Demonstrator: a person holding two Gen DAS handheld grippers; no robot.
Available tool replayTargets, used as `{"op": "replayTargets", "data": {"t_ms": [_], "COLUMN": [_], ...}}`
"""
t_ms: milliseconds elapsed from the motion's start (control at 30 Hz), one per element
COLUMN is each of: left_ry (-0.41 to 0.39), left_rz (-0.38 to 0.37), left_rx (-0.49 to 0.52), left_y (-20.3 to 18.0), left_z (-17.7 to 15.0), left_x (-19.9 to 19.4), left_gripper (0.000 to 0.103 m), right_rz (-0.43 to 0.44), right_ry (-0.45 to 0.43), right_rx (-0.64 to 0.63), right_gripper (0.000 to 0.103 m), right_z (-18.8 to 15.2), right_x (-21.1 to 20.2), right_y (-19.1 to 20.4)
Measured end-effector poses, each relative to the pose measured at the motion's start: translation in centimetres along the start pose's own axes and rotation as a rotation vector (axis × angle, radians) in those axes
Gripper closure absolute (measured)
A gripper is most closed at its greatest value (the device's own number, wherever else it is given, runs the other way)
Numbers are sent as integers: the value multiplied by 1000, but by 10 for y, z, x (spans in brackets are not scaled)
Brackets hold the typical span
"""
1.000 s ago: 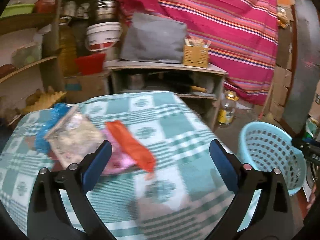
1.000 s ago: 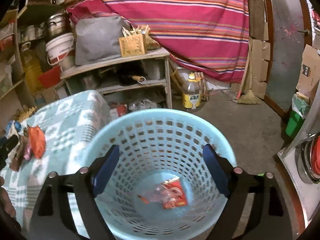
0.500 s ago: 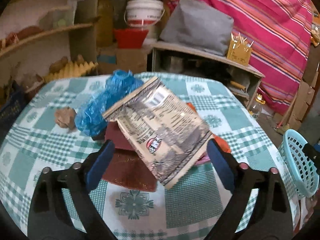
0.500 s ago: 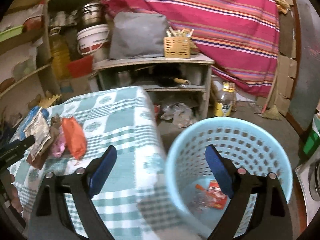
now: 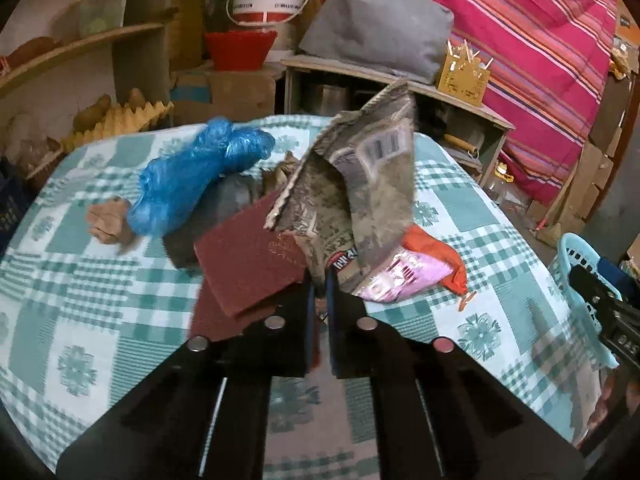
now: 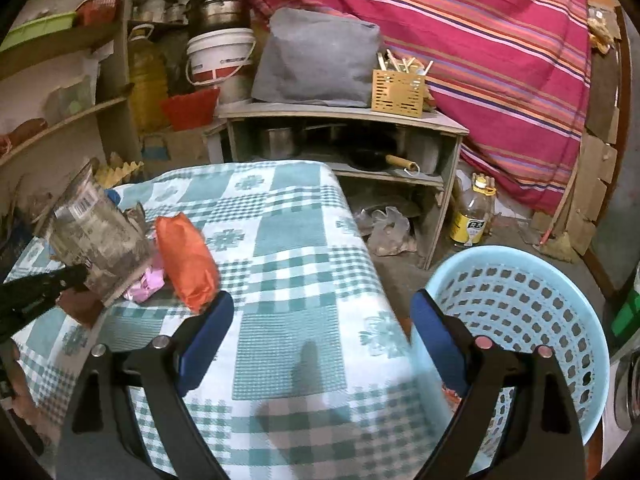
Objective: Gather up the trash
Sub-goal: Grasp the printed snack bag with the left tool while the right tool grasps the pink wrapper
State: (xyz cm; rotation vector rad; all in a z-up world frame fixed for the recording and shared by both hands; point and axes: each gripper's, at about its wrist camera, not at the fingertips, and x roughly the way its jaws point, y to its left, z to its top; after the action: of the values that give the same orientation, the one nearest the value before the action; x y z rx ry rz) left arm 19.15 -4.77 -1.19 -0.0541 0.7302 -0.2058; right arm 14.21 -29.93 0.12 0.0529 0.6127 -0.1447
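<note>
I hold the crumpled silver-grey foil snack wrapper (image 5: 360, 184) at frame centre, left gripper (image 5: 319, 280) jaws pinching only its bottom edge; it may slip before reaching the pale blue perforated plastic basket (image 6: 560, 320) lower right. Right gripper (image 6: 320, 320) jaws spread, empty.

The left gripper (image 5: 319, 280), seen from its own wrist camera, has its two blue-padded fingers (image 5: 309, 300) pressed almost together, with only a thin sliver showing between them, clamped on the lower edge of a crumpled wrapper (image 5: 356, 184) that stands up from their tips. From the right wrist camera, the same gripper reaches in at the left edge as a black arm held level, the wrapper at its tip. The right gripper (image 6: 322, 332) is spread wide, its blue fingers (image 6: 208, 336) far apart with nothing between them.
</note>
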Motion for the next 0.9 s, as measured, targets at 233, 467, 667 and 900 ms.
{"op": "replayTargets", "data": {"t_ms": [233,467,667,900], "left_ry": [-70,-115,-122,-104], "left_rz": [35,114,148,194], "left_rx": [14,37,1,-12], "left_y": [30,65,101,124], "left_z": [-4,-10,-12,-15], "left_x": [-38,-60,-68,-62], "left_gripper": [100,100,100,100], "right_rz": [16,59,91,110], "right_ry": [23,33,53,189], "right_rx": [-34,-80,-141,-177], "right_gripper": [15,15,15,19], "right_z": [1,3,10,6], "right_x": [13,22,38,72], "right_y": [24,62,102,129]}}
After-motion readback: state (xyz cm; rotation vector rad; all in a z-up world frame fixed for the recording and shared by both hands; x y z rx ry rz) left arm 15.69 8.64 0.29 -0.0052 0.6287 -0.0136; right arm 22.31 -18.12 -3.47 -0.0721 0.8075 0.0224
